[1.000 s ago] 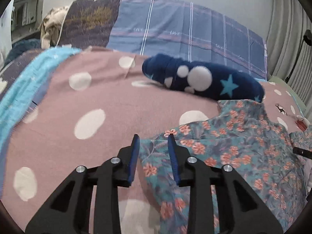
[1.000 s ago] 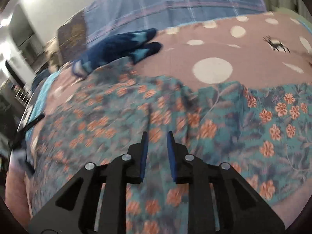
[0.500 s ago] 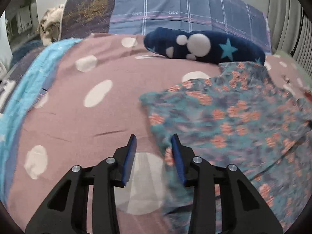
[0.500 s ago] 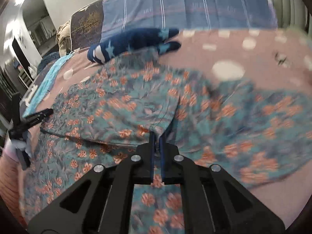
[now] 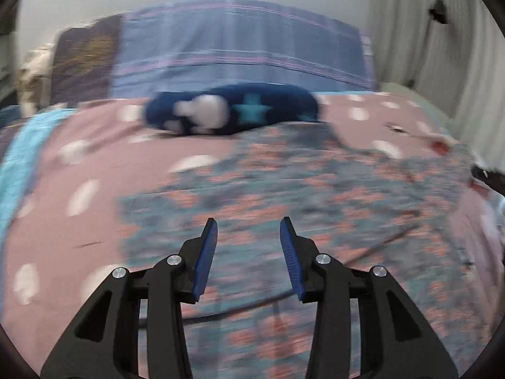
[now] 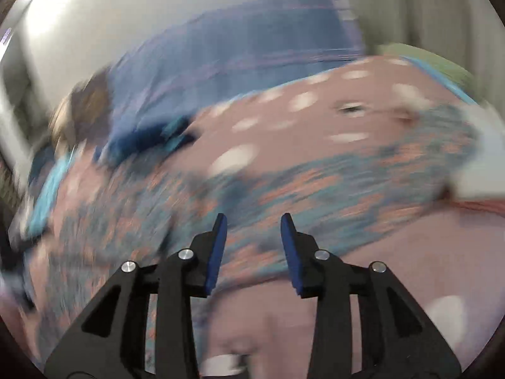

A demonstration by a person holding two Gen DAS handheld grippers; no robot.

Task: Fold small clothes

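Pink dotted bedspread (image 5: 94, 170) carries the floral garment (image 5: 315, 195), spread flat below a navy sock (image 5: 233, 110) near the pillows. Left gripper (image 5: 248, 237) and right gripper (image 6: 253, 232) both hover over the fabric with jaws apart, holding nothing, probably between grasps, repositioning for another fold. Blur hides edge detail.

We see a bed covered by a pink spread with white dots (image 5: 104, 170), a light blue band (image 5: 15, 158) running along its left edge. A blue plaid pillow (image 5: 240, 47) leans at the head, with a dark brown cushion (image 5: 85, 63) just beside it on the left. A navy plush item with white spots and a teal star (image 5: 233, 110) lies in front of the plaid pillow. Pale curtains (image 5: 419, 31) hang on the right. Both views are blurred.
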